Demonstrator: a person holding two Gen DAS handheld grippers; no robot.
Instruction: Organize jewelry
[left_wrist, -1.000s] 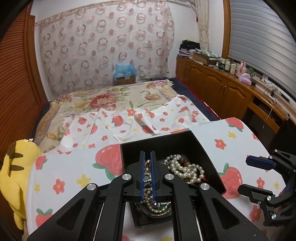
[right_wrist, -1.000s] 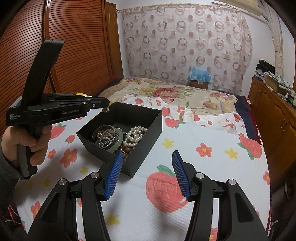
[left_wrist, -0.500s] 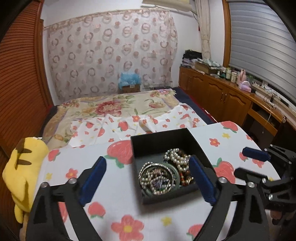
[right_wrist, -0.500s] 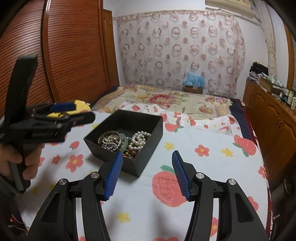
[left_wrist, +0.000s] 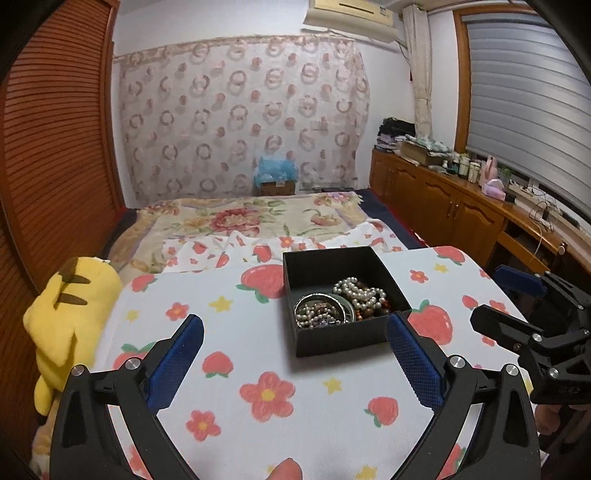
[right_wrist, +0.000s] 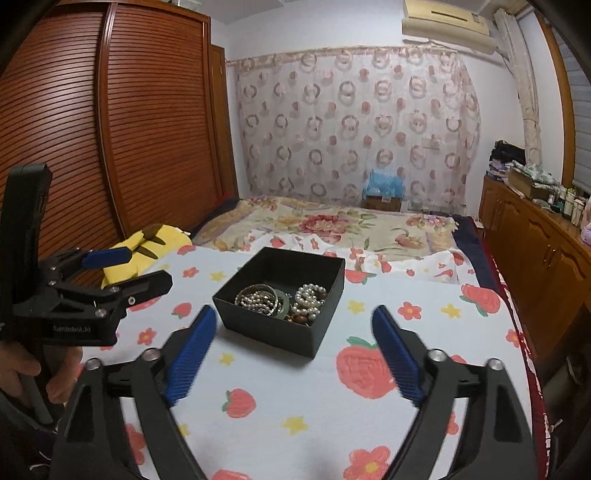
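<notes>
A black open box (left_wrist: 343, 338) (right_wrist: 266, 332) stands on the strawberry-print cloth (left_wrist: 258, 373). Inside it lie a white pearl necklace (left_wrist: 360, 291) (right_wrist: 310, 299), a green bangle wrapped in bead strands (left_wrist: 321, 312) (right_wrist: 262, 299) and some brown beads. My left gripper (left_wrist: 293, 318) (right_wrist: 146, 267) is back from the box's near wall, its jaws opening wide with nothing between them. My right gripper (right_wrist: 294, 310) (left_wrist: 487, 295) is pulled back on the box's right side, its jaws also opening and empty.
A yellow plush toy (left_wrist: 70, 314) lies at the cloth's left edge. Beyond the box is a bed with a floral blanket (left_wrist: 240, 218). Wooden cabinets (left_wrist: 443, 206) run along the right, and louvred wardrobe doors (right_wrist: 110, 147) along the left.
The left gripper, shut among the beads in the box, opened wide and drew back out of it. The right gripper opened wider and also drew back from the box.
</notes>
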